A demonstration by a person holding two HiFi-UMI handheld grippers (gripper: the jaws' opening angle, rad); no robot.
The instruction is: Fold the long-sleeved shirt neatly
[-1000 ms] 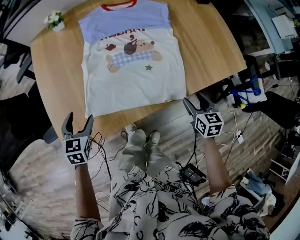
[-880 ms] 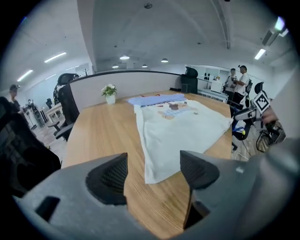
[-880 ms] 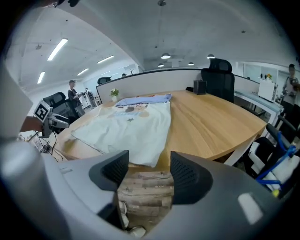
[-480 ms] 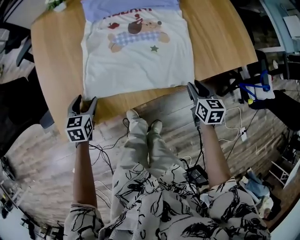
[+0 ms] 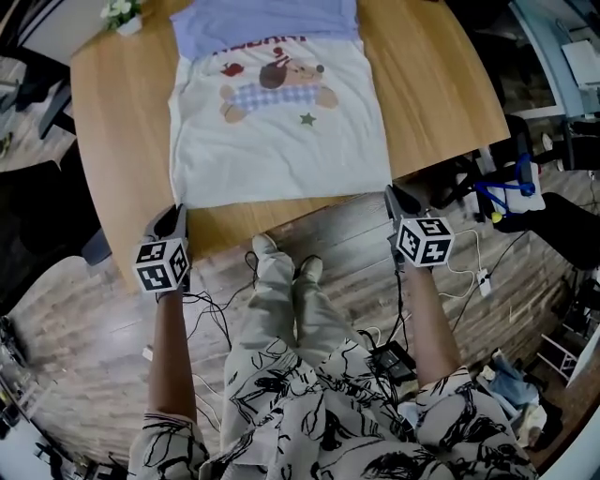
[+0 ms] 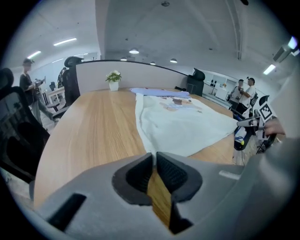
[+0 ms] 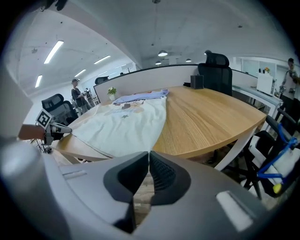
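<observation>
A white shirt (image 5: 281, 141) with a blue yoke and a dog print lies flat on the round wooden table (image 5: 112, 122), hem toward me. My left gripper (image 5: 176, 214) is at the hem's left corner. In the left gripper view its jaws (image 6: 153, 157) have just been closing and now pinch the tip of the cloth (image 6: 183, 126). My right gripper (image 5: 394, 195) is at the hem's right corner. Its jaws (image 7: 149, 154) have also just been closing, and the cloth (image 7: 126, 124) runs down into them.
A small potted plant (image 5: 122, 14) stands at the table's far left edge. A black box (image 7: 197, 80) sits at the far side. Office chairs (image 7: 216, 61) ring the table. Cables (image 5: 216, 309) lie on the wooden floor by my feet (image 5: 281, 272). People stand in the background.
Both grippers came down and forward to the table's near edge. Their jaws, wide apart a second ago, have closed on the shirt's two lower corners.
</observation>
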